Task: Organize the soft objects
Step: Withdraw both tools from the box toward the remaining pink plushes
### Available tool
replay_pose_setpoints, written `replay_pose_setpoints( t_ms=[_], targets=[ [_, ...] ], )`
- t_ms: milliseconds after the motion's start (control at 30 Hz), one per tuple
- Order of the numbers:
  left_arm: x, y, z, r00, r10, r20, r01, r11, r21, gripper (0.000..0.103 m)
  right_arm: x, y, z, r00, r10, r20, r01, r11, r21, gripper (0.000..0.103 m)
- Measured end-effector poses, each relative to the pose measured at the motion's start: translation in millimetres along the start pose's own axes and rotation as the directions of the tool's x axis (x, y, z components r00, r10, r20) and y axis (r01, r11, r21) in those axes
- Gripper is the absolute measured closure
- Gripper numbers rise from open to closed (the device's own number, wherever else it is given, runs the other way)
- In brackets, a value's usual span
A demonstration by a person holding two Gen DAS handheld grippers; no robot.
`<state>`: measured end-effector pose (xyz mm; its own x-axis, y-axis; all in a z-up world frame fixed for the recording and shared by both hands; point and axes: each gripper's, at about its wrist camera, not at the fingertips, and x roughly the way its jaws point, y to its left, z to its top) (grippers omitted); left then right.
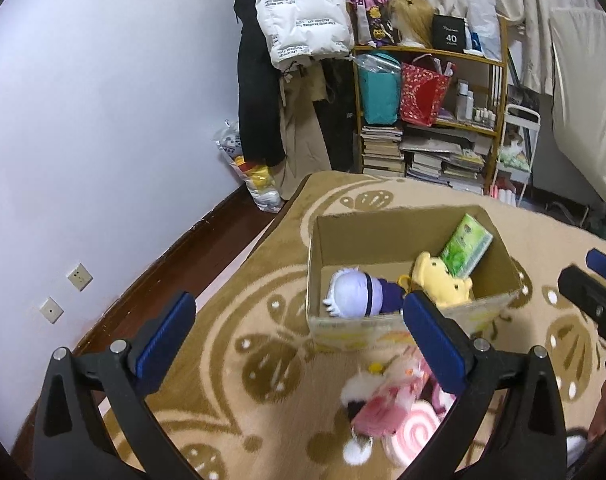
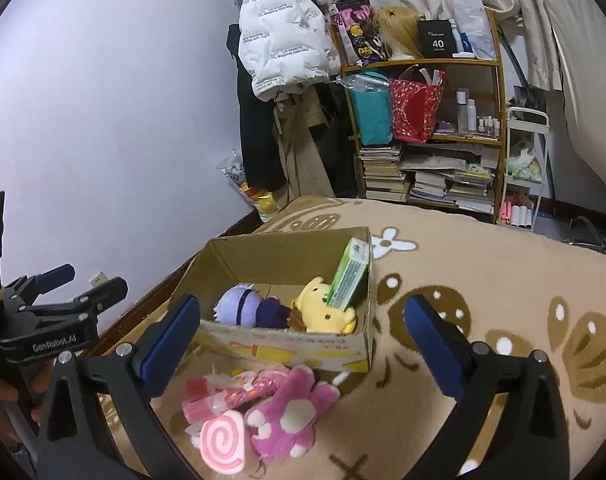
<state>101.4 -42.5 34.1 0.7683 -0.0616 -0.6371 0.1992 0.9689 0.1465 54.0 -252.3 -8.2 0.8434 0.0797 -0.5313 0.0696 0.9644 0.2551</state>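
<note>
Above the blanket's (image 2: 483, 264) left part, both grippers, left (image 1: 299, 320) and right (image 2: 303, 324), hovered spread wide and empty; pink plush toys (image 2: 263, 408) lay against the cardboard box's (image 2: 287, 348) near wall, bare blanket stretching rightward.

Your way into the cardboard box (image 2: 287, 344) lay open from above; its left half, at 9 o'clock, had bare floor. The green tissue pack (image 2: 349, 276) leaned against the 3 o'clock wall. Pink plush toys (image 2: 263, 408) crowded the blanket (image 2: 483, 280) at 6 o'clock.
</note>
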Motion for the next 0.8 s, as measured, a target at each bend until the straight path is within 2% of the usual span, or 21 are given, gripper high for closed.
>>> replay_pose_setpoints(
  t_ms=[300,600,800],
  targets=[
    [-20.3,1.0,-23.1,0.999,-0.014,-0.037,0.013,1.000,-0.023,0.000,-14.5,5.1,-24.2,0.999,0.024,-0.028,-0.024,0.999,0.026,0.000],
    [-18.1,4.1,-43.3,0.997,-0.024,-0.075,0.020,0.999,-0.051,0.001,1.6,3.6,-52.8,0.996,0.025,-0.085,-0.021,0.999,0.049,0.000],
    [-7.8,-3.3,-53.1,0.995,-0.036,-0.096,0.034,0.999,-0.021,0.001,16.8,1.3,-68.1,0.992,0.015,-0.126,-0.009,0.999,0.048,0.000]
  ],
)
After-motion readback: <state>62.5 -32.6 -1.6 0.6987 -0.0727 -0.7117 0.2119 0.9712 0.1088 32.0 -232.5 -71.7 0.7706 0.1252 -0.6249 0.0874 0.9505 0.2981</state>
